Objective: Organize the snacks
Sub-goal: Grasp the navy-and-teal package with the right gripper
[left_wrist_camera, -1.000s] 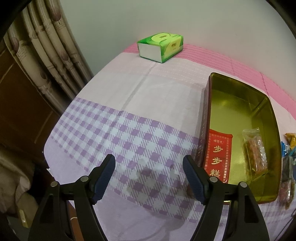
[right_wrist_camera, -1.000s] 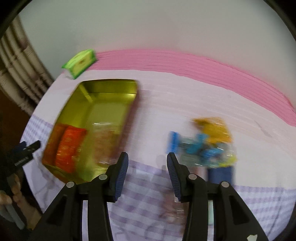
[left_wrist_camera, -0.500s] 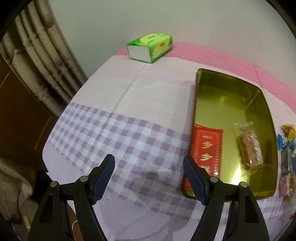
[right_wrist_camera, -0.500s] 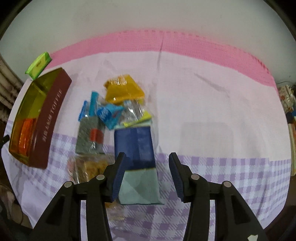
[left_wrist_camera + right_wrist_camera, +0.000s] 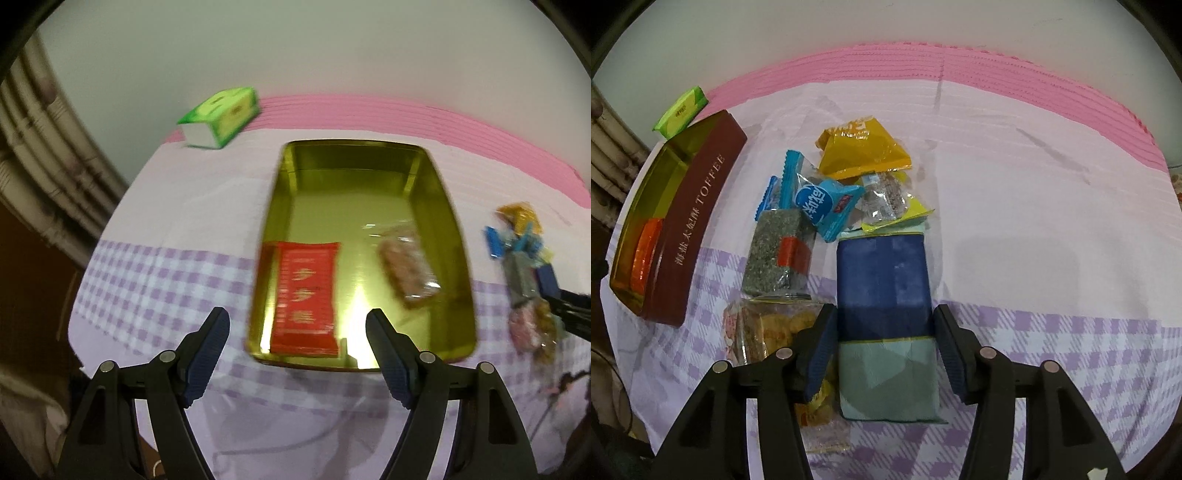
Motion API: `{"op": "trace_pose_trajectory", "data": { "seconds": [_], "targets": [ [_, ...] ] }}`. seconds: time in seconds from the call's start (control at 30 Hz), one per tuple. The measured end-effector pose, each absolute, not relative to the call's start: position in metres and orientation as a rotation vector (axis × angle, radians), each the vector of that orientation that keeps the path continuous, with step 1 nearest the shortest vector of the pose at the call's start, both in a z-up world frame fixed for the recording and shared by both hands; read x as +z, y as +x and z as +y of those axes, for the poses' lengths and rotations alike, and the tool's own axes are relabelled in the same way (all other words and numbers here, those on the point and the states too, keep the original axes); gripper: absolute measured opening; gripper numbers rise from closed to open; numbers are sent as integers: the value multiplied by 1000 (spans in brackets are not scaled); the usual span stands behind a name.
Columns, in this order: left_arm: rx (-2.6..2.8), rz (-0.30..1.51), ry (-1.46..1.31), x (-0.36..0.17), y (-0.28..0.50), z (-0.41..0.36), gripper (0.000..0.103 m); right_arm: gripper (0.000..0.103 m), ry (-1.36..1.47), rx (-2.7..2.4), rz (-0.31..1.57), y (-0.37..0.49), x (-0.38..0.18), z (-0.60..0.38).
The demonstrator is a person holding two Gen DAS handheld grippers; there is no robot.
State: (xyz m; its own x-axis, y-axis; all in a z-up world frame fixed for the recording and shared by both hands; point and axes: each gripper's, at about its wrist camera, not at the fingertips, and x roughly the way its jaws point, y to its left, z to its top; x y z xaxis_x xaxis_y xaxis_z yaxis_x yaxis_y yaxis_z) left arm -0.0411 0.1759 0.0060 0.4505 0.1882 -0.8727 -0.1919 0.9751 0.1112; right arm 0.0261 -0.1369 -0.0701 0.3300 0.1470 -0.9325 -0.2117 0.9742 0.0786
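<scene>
Btwn opening R gripper (image 5: 884,343) jaws: blue pack (image 5: 882,280).

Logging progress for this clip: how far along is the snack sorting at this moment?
Early. Done: a red packet and a clear-wrapped snack lie in the gold tin. In hand: the right gripper, jaws opening, straddles the dark blue packet without lifting it; the left gripper is open and empty near the tin. Left: the pile beside the tin, including the yellow packet and seaweed bar.

Motion blur makes the red packet (image 5: 306,295) lettering unreadable, while at 9 o'clock the tin (image 5: 698,221) wall hides most of the orange packet (image 5: 646,254) inside.
</scene>
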Motion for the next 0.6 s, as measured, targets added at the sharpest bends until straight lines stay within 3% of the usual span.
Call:
{"op": "trace_pose_trajectory", "data": {
  "seconds": [0.6],
  "targets": [
    [3, 1173, 52, -1, -19, 67, 76, 46, -61, 177, 1139, 13, -71, -177]
  ]
}}
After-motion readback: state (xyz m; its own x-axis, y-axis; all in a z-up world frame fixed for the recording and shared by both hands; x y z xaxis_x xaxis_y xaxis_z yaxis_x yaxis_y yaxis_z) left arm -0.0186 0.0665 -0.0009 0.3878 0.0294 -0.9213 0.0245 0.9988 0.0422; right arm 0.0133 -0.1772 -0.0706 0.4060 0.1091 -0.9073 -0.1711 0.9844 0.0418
